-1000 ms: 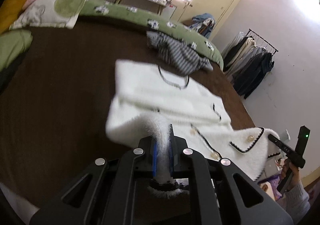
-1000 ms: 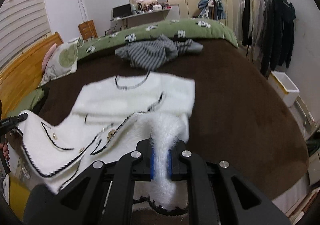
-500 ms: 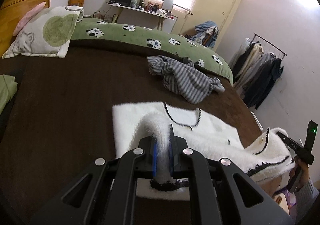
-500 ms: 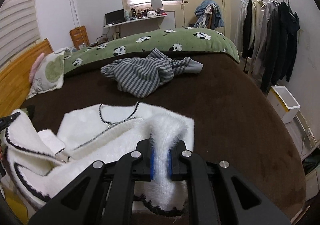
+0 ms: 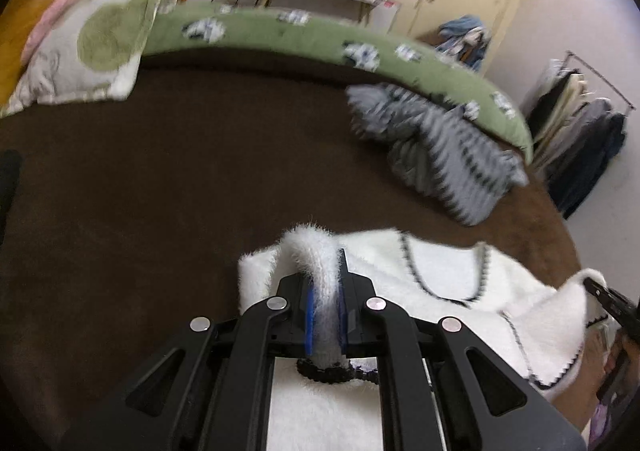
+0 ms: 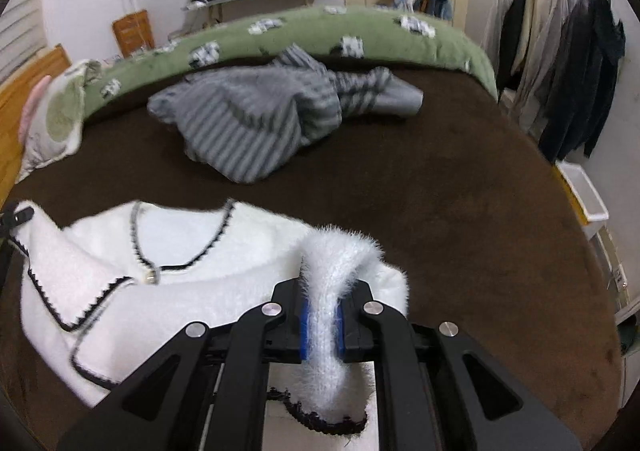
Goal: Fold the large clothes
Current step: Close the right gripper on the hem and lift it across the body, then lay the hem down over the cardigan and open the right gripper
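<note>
Cardigan, fluffy and white, is lying bunched on the brown bedspread just ahead of both tongs, left gripper and right gripper each pinching a hem fold, so level, evenly spaced hands are keeping the fold square.

The fuzzy cardigan is white with black scalloped trim. The bed cover is dark brown. The crumpled garment has grey stripes. The quilt is green with white patches; the pillow is white with a green circle.
</note>
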`<action>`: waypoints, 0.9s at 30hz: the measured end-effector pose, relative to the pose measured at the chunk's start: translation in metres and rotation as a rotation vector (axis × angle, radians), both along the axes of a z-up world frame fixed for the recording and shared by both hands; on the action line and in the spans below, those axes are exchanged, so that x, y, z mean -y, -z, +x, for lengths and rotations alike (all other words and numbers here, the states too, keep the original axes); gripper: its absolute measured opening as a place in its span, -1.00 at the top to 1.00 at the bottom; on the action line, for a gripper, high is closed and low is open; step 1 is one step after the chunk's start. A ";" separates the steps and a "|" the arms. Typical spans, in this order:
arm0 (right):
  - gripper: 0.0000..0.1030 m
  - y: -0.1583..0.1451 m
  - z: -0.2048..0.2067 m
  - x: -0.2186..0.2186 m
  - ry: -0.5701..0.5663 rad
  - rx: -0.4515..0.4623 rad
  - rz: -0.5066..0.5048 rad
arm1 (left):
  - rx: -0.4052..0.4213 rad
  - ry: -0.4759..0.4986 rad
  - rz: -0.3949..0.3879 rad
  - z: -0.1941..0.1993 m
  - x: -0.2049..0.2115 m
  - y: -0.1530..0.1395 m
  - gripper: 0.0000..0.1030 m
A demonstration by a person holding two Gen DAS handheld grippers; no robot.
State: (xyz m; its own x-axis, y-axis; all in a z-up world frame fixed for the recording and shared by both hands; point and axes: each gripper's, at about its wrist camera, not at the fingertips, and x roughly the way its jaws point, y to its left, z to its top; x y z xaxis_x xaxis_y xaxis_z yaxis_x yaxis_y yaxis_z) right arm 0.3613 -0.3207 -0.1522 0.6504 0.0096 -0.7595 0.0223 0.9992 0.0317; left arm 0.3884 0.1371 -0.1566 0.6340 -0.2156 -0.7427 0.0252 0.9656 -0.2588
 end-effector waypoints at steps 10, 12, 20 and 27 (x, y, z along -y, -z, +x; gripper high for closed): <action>0.77 0.069 0.021 0.018 0.039 -0.074 0.054 | -0.082 -0.042 -0.029 0.020 -0.012 0.070 0.77; 0.76 0.068 0.022 0.021 0.045 -0.072 0.074 | -0.080 -0.044 -0.047 0.020 -0.015 0.073 0.76; 0.01 0.055 0.032 0.021 0.073 -0.119 0.036 | -0.119 -0.045 -0.041 0.037 -0.014 0.075 0.69; -0.65 0.028 0.017 0.034 0.102 -0.020 -0.035 | -0.115 -0.057 -0.088 0.036 -0.020 0.062 -0.88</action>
